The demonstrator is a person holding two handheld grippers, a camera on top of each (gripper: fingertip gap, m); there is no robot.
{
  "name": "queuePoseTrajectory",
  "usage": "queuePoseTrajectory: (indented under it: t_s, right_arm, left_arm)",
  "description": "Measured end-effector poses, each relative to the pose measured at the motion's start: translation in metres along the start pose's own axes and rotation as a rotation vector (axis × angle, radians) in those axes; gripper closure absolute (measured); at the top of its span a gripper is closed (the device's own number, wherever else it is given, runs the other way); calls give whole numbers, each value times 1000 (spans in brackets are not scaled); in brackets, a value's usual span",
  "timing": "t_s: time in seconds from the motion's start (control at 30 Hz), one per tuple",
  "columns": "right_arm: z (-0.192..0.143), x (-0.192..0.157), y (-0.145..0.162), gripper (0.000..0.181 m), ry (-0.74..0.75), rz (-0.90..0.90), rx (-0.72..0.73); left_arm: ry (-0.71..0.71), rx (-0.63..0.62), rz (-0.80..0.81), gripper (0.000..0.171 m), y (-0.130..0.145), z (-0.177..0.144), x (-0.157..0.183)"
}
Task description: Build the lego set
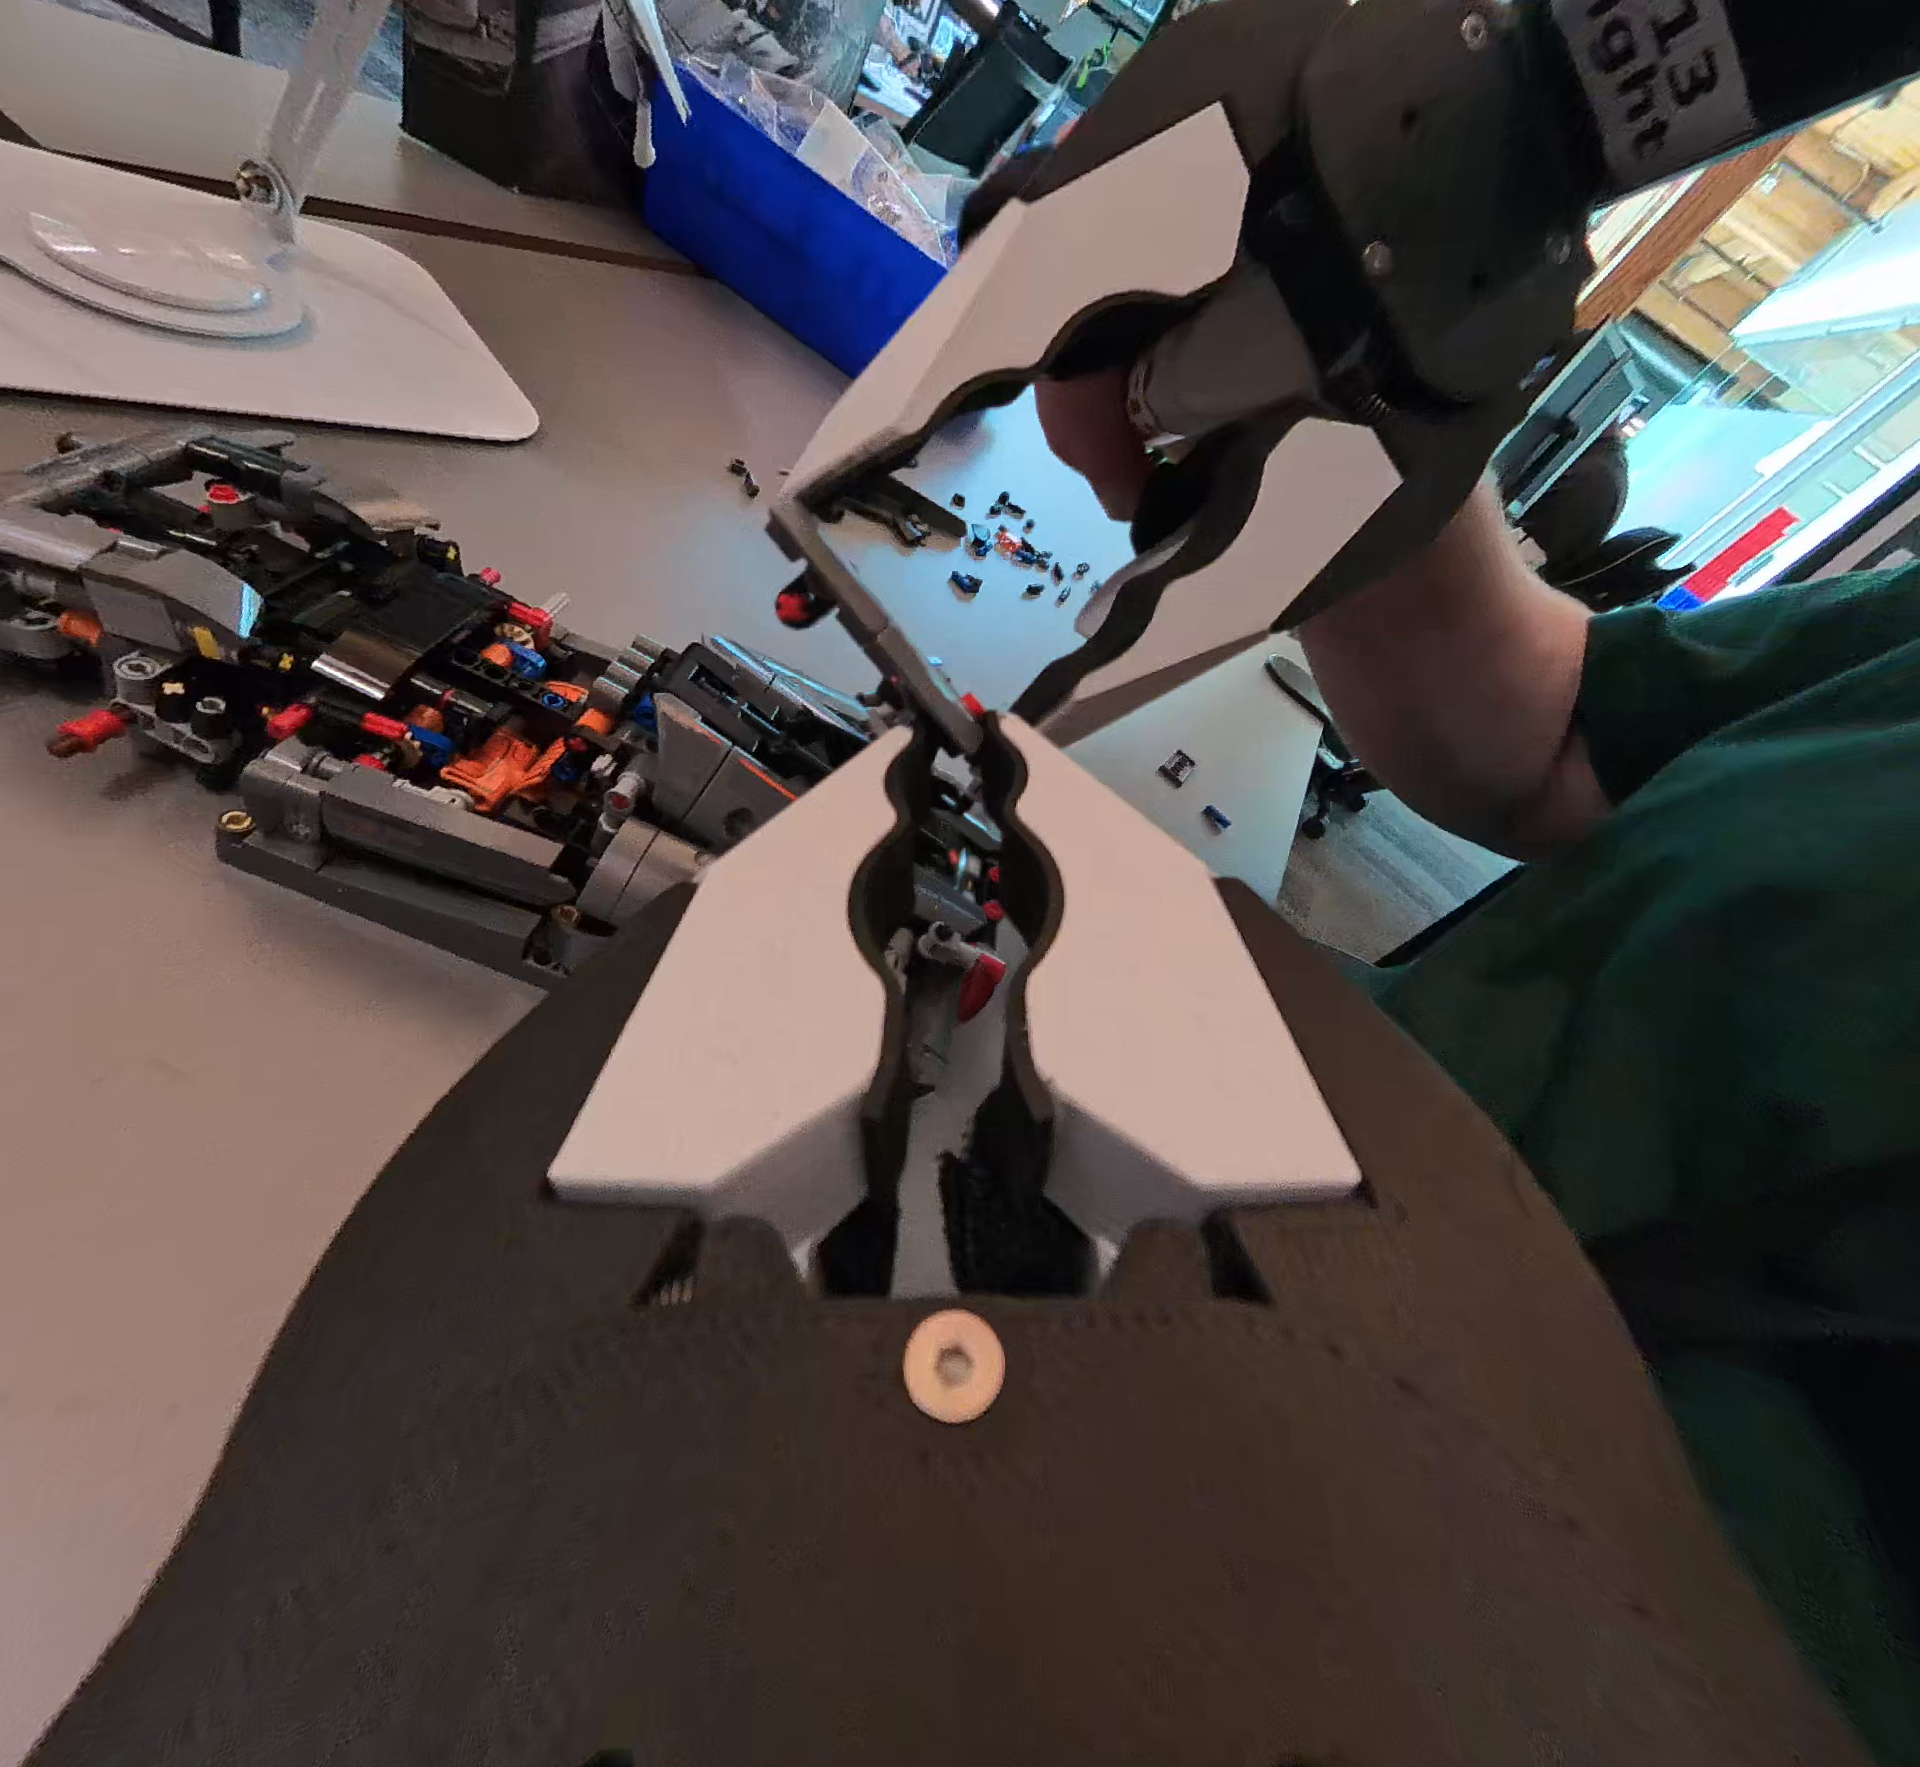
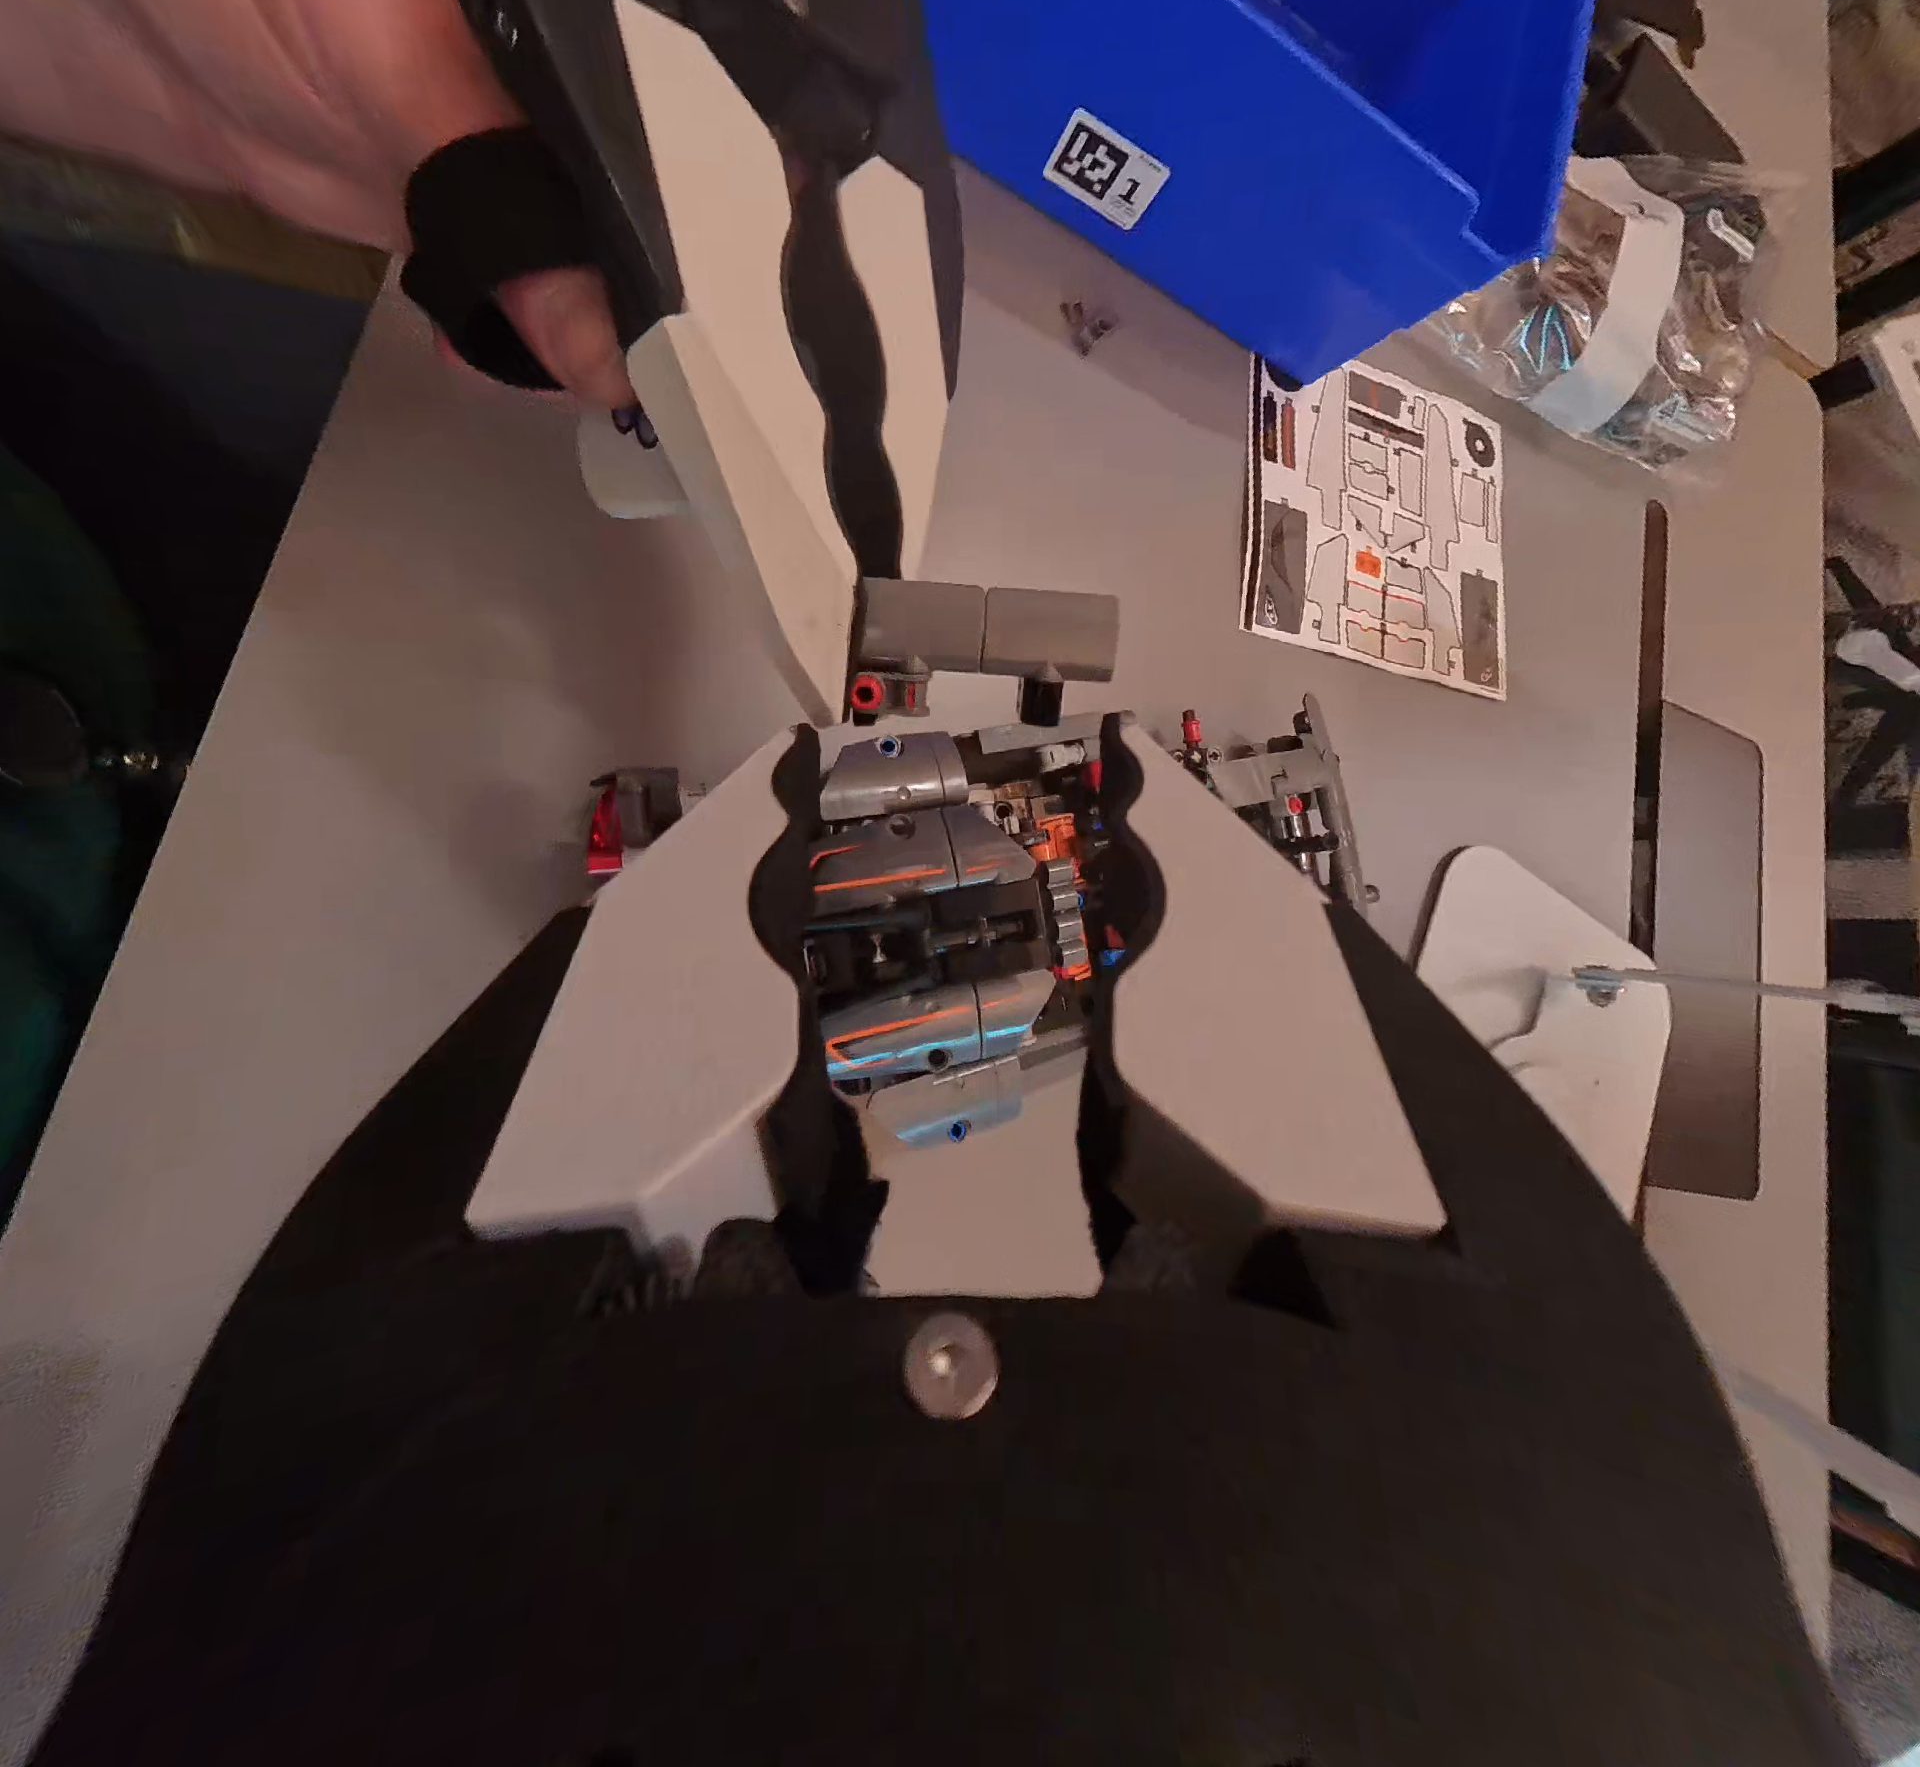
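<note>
Nearest to us, the left claw [image 1: 951, 730] was pinched together on one end of a small grey panel piece [image 1: 883, 621], a flat strip of two smooth curved tiles with a red pin and a black pin beneath it. The right claw [image 2: 956, 741] stood apart with nothing between its fingers, its tips just beside the panel piece [image 2: 982, 631] and directly above the model.

Below both claws, on the pale counter [image 1: 260, 1094], lay the lego model [image 1: 416, 720], a long, low vehicle chassis in dark grey and black, with orange stripes on its body panels and red, blue and orange pins showing through the open frame. We judged it rigid but easily popped apart at its joints, so best steadied by the solid grey side beams, not the thin panels. The panel piece looked light and smooth, likely slippery; gripping its end edges seemed safest.

Beyond the claws, loose small pieces [image 1: 1013, 554] were scattered on the counter. Farther off sat a sticker sheet [image 2: 1377, 528], a blue bin [image 2: 1247, 55] and clear bags of parts [image 2: 1621, 335].
</note>
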State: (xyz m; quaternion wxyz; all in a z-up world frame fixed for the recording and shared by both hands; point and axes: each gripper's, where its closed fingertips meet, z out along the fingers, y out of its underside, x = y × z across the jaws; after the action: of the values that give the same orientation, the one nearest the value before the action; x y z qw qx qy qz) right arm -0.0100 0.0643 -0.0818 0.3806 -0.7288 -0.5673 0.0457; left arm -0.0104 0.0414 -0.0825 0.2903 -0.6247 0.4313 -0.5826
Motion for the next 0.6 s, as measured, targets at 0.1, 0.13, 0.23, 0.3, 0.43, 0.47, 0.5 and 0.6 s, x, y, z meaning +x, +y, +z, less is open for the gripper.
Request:
queuePoseTrajectory:
  t_s: [0.1,0.13,0.23,0.3,0.43,0.47,0.5,0.6]
  right_arm:
    - [2,0,1,130,-10,-16,-19]
    - [3,-2,1,134,-17,-10,-15]
    - [5,-5,5,136,-24,-33,-20]
    - [4,-5,5,140,-22,-38,-15]
    - [4,-7,9,145,-48,-16,-14]
    - [5,-8,9,144,-57,-8,-9]
    - [4,-8,9,143,-61,-6,-4]
    - [5,-8,11,142,-61,-34,-12]
  left_arm:
    - [0,4,-10,165,0,1,-1]
    - [13,9,-21,165,-1,0,-1]
    - [76,15,-59,164,-2,0,3]
    - [104,-4,-70,164,1,1,4]
    - [123,-55,-50,164,7,5,6]
    - [124,-70,-48,164,8,6,5]
    - [124,-80,-46,164,9,6,4]
    - [144,-115,-46,164,12,8,4]
